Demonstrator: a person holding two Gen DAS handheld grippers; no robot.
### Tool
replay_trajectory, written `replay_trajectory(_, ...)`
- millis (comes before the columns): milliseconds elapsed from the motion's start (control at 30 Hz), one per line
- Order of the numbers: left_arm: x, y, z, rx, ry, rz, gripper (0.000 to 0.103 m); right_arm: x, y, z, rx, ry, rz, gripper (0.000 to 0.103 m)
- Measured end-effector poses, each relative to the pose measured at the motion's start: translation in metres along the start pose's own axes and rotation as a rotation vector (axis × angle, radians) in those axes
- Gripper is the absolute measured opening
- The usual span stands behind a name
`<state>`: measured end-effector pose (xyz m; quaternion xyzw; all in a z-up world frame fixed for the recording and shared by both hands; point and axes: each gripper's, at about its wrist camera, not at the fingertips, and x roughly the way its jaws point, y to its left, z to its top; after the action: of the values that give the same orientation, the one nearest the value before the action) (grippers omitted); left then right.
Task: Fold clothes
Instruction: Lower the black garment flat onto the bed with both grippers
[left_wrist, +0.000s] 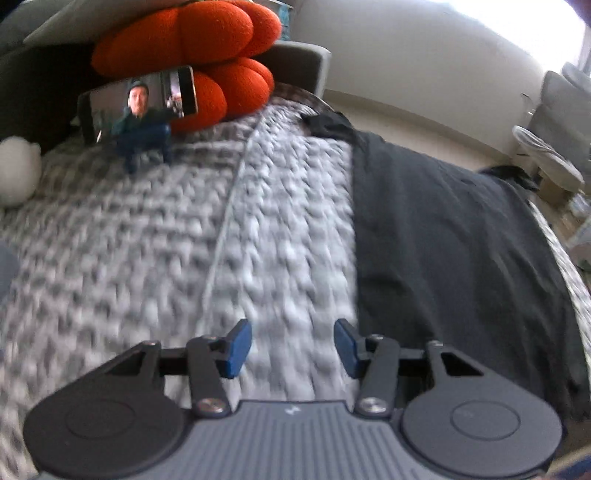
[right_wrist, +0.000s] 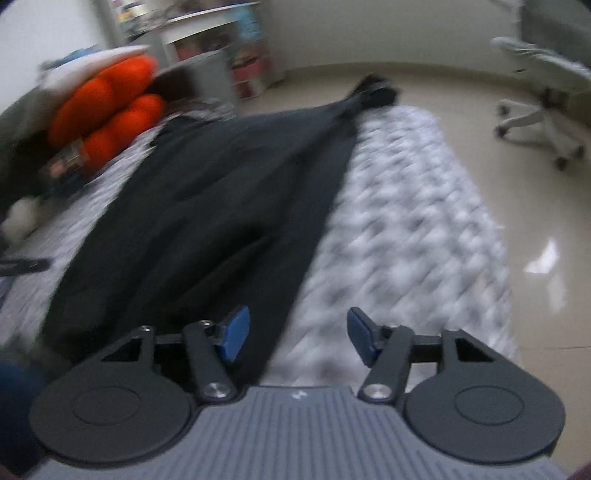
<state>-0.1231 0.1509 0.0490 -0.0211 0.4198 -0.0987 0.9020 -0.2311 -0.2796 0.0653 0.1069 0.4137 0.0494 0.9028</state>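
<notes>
A dark grey garment (left_wrist: 454, 236) lies spread flat on a grey-and-white knitted blanket (left_wrist: 155, 236), stretching away to a dark bunched end (left_wrist: 325, 122). My left gripper (left_wrist: 292, 349) is open above the blanket, just left of the garment's long edge, with nothing between its blue pads (left_wrist: 236, 349). In the right wrist view the same garment (right_wrist: 207, 214) fills the middle and left. My right gripper (right_wrist: 298, 339) is open over the garment's right edge, where cloth meets the blanket (right_wrist: 402, 236). Its left pad (right_wrist: 235, 334) hangs over the dark cloth. No fabric is gripped.
An orange knotted cushion (left_wrist: 192, 48) leans at the head of the bed with a phone on a blue stand (left_wrist: 140, 99) before it. A white plush (left_wrist: 18, 170) sits at the left. A white office chair (right_wrist: 535, 110) stands on the glossy floor (right_wrist: 517, 184) beside the bed.
</notes>
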Motion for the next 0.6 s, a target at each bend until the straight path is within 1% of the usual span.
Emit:
replay_trajectory(33,-0.006,0.000,-0.007,0.000,0.005,-0.012,0.049,-0.002,0.007,-0.008,-0.009,0.011,0.027,0.054)
replay_trajectory(133,-0.016,0.002,-0.019,-0.037,0.019,-0.064,0.049,0.001,0.006,-0.018,0.062,0.065,0.069,0.050)
replay_trajectory(200,-0.015,0.000,-0.024,-0.050,0.034,-0.097,0.049,0.006,0.005,-0.024,0.114,0.099,0.104,0.043)
replay_trajectory(267,-0.014,-0.002,-0.029,-0.063,0.046,-0.130,0.049,0.004,0.008,-0.027,0.132,0.110,0.122,0.038)
replay_trajectory(333,-0.010,-0.004,-0.033,-0.089,0.059,-0.159,0.049,0.007,0.013,-0.027,0.119,0.112,0.101,0.025)
replay_trajectory(367,-0.007,-0.005,-0.035,-0.101,0.062,-0.156,0.049,0.008,0.016,-0.025,0.112,0.111,0.089,0.022)
replay_trajectory(400,-0.005,-0.007,-0.036,-0.113,0.064,-0.153,0.049,0.010,0.019,-0.024,0.105,0.110,0.077,0.012)
replay_trajectory(433,-0.003,-0.008,-0.038,-0.119,0.065,-0.149,0.049,0.012,0.020,-0.023,0.105,0.114,0.079,0.006)
replay_trajectory(500,-0.003,-0.014,-0.038,-0.097,0.058,-0.135,0.049,0.012,0.023,-0.025,0.095,0.109,0.073,0.006)
replay_trajectory(567,-0.005,-0.014,-0.037,-0.094,0.059,-0.142,0.049,0.009,0.025,-0.025,0.083,0.094,0.068,0.007)
replay_trajectory(600,-0.006,-0.014,-0.037,-0.095,0.060,-0.146,0.049,0.007,0.023,-0.024,0.102,0.082,0.072,0.013)
